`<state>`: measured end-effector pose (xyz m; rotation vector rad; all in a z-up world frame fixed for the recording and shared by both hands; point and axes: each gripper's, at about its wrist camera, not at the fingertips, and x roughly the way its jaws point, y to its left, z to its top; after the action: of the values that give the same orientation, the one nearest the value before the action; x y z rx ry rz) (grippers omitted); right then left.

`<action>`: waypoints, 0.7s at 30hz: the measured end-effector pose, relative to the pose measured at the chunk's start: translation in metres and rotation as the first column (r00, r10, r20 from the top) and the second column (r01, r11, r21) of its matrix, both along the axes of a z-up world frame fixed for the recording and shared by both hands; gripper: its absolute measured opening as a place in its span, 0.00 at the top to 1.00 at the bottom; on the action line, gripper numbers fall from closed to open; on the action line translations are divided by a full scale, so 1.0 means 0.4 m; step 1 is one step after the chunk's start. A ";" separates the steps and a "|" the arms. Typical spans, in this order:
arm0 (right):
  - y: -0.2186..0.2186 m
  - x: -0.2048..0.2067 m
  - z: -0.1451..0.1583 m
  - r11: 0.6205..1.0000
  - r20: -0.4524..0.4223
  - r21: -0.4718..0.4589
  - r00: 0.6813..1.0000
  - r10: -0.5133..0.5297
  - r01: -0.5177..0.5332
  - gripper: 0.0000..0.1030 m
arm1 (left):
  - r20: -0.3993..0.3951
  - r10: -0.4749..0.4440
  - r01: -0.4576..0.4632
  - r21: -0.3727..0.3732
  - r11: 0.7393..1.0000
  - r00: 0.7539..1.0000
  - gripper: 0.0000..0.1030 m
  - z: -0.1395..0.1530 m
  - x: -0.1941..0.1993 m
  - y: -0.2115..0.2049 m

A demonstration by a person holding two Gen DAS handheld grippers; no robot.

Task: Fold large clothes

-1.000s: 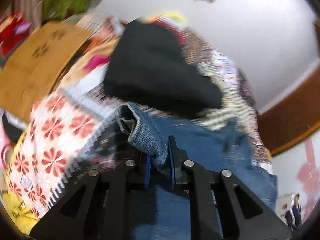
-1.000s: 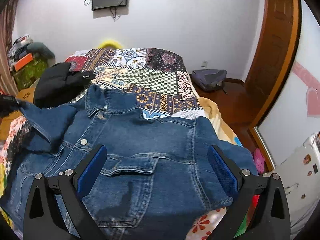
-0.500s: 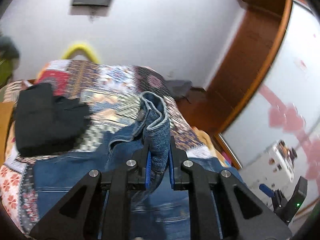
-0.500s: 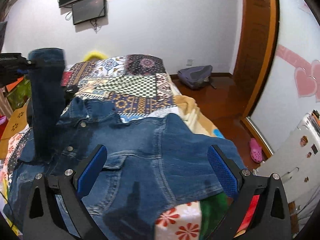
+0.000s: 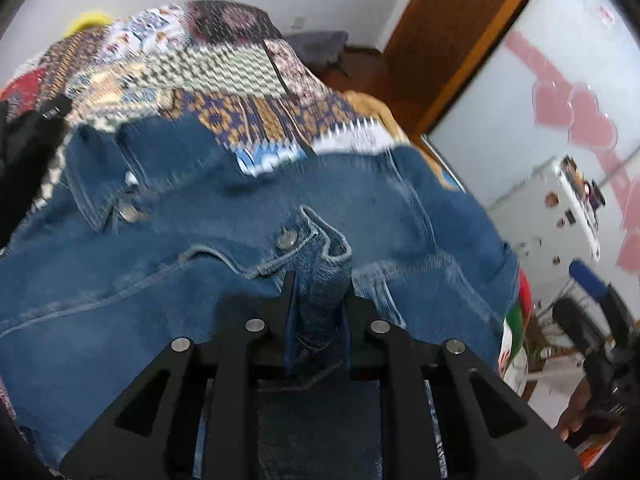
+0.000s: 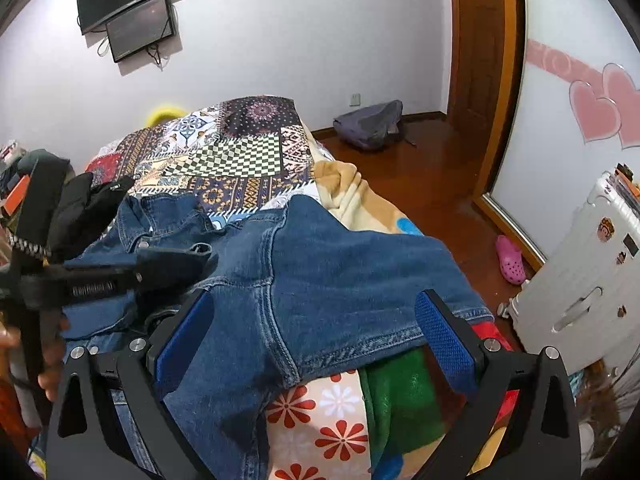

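Across the near end of the bed (image 6: 352, 184), spread flat: denim jacket (image 6: 332, 276), heavy blue twill with pale contrast stitching, metal snap buttons, a flapped chest pocket. Collar toward the far end, hem toward the near edge, one side draped over the right edge of the bed.

Under it, patchwork quilt (image 5: 224, 76) of checks, diamonds and medallions; nearer, a fleecy blanket (image 6: 332, 412) with red flowers and a green patch. At the left edge, a crumpled black garment (image 6: 84, 208), soft and matte.

Left gripper (image 5: 318, 304): closed tight on a folded sleeve cuff (image 5: 320, 256), thick doubled denim with a round metal button, standing up between the blue pads; held over the middle of the jacket's chest.

Right gripper (image 6: 312, 336): jaws spread wide, holding nothing; blue dimpled pads (image 6: 444, 340) either side of the jacket's right shoulder panel, just above the cloth near the near edge; contact not discernible.

Beyond the bed, on the glossy wooden floor, a slumped grey backpack (image 6: 370, 124) and a pink clog (image 6: 510, 260).
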<state>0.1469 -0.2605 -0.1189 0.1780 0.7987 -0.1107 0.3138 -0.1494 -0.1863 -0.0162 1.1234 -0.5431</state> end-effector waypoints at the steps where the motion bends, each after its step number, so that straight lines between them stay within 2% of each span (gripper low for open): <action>1: -0.001 0.000 -0.002 1.000 -0.004 -0.002 1.000 -0.001 0.001 0.03 | -0.006 -0.008 0.008 0.002 1.000 1.000 0.73 -0.005 -0.009 -0.005; 2: -0.004 0.000 -0.004 1.000 -0.007 -0.003 1.000 -0.004 0.004 0.03 | -0.010 -0.014 0.014 -0.002 1.000 1.000 0.70 -0.008 -0.016 -0.010; 4: -0.013 -0.005 -0.006 1.000 -0.012 0.000 1.000 -0.016 0.016 0.03 | -0.012 -0.023 0.023 -0.009 1.000 1.000 0.55 -0.005 -0.030 -0.010; 9: -0.060 -0.009 -0.015 0.998 -0.030 0.039 0.998 -0.058 0.059 0.03 | 0.064 -0.018 0.016 0.023 1.000 0.998 0.54 0.044 -0.059 0.007; 13: -0.106 -0.014 -0.012 0.993 -0.039 0.045 0.994 -0.105 0.107 0.03 | 0.167 0.012 -0.021 0.049 0.999 0.986 0.51 0.105 -0.071 0.056; 17: -0.167 -0.020 -0.009 0.985 -0.052 0.056 0.986 -0.158 0.161 0.03 | 0.270 0.069 -0.091 0.069 0.993 0.960 0.41 0.157 -0.075 0.136; 21: -0.236 -0.024 -0.029 0.968 -0.089 0.139 0.976 -0.199 0.210 0.03 | 0.343 0.127 -0.178 0.121 0.977 0.931 0.36 0.174 -0.079 0.223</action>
<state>0.1374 -0.3550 -0.1304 0.3989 0.8617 -0.2548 0.2822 -0.0601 -0.1167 0.1146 0.8196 -0.3051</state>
